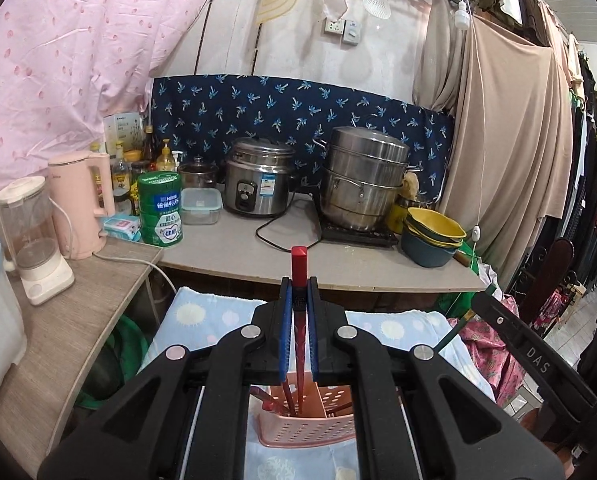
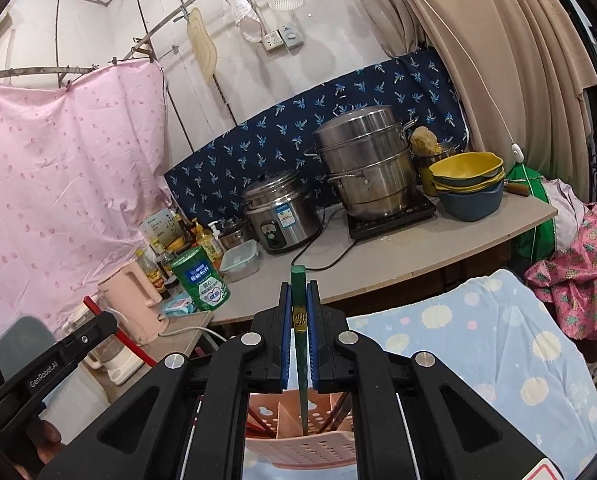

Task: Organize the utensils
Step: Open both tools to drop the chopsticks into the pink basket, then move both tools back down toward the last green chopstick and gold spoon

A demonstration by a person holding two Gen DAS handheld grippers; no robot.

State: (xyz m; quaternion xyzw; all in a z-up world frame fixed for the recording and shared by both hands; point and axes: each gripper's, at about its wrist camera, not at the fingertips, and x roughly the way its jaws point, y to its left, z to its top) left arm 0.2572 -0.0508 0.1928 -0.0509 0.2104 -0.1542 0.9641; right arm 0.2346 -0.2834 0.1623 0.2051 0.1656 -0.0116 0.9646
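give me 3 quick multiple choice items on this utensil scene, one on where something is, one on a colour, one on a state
1. Where is the pink utensil holder?
A. on the counter by the rice cooker
B. below the tongs, on the light blue cloth
C. hanging on the wall

2. What colour is the chopstick in the right tongs?
A. green
B. red
C. yellow

3. What state are the left tongs in?
A. wide open, empty
B. shut on a red chopstick
C. shut on a spoon

Answers: 1 B, the holder shows under both tongs on the cloth; 2 A, a green stick sits between the blue pads; 3 B, the pads clamp the red stick.
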